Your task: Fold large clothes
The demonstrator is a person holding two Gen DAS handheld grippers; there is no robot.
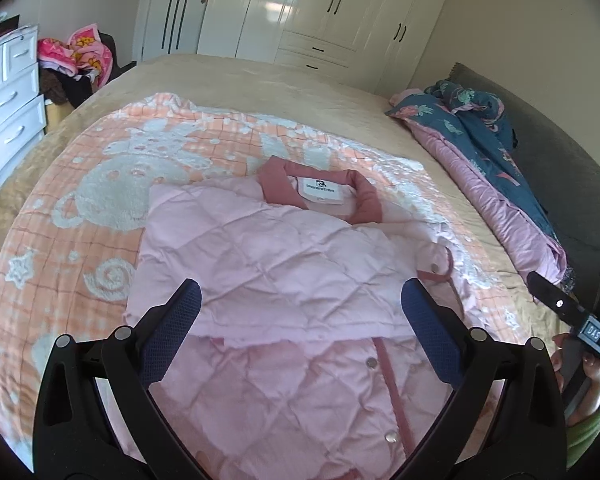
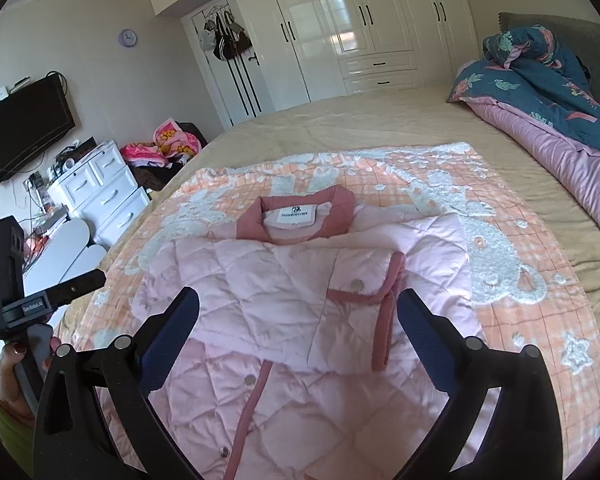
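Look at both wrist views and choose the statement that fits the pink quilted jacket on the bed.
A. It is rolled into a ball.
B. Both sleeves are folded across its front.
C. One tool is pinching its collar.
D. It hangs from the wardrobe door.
B: the pink quilted jacket lies flat on the peach blanket, with sleeves crossed over its chest below the collar; both tools are open and hold nothing.

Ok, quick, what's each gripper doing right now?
Left gripper: open, holding nothing, above the pink quilted jacket.
Right gripper: open, holding nothing, above the same jacket.
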